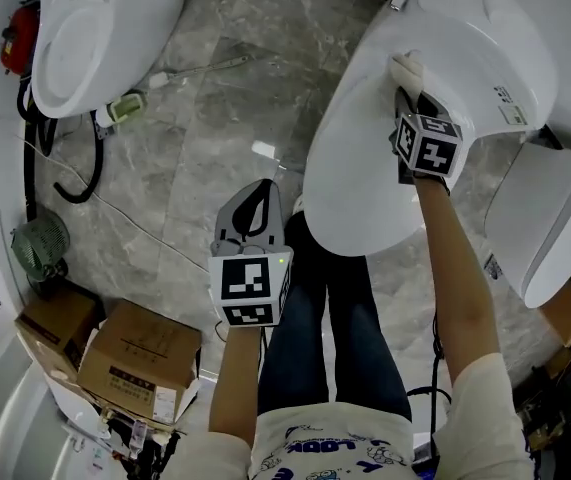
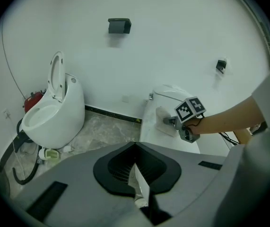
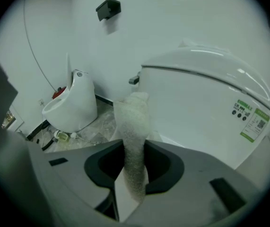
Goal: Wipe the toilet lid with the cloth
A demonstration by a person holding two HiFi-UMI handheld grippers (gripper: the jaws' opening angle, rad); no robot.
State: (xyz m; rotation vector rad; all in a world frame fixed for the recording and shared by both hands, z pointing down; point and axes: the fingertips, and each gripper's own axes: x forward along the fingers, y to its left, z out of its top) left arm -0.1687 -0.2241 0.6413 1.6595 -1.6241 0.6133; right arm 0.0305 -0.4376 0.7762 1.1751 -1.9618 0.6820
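Observation:
The white toilet lid [image 1: 385, 158] is down, and in the head view it fills the upper right. My right gripper [image 1: 407, 96] is shut on a pale cloth [image 1: 405, 68] and holds it against the lid's upper part. In the right gripper view the cloth [image 3: 134, 131] stands up from between the jaws of the right gripper [image 3: 135, 148], beside the lid [image 3: 196, 112]. My left gripper [image 1: 262, 190] hangs over the floor to the left of the toilet, jaws together and holding nothing. The left gripper view looks past the left gripper [image 2: 135, 148] to the cloth [image 2: 162, 119] on the lid [image 2: 149, 131].
A second toilet [image 1: 95, 28] with its seat raised stands at the far left, with a black hose [image 1: 85, 178] and a red item [image 1: 20, 38] near it. Cardboard boxes [image 1: 135, 358] and a small fan [image 1: 40, 240] sit at lower left. Another white fixture [image 1: 545, 218] is at the right.

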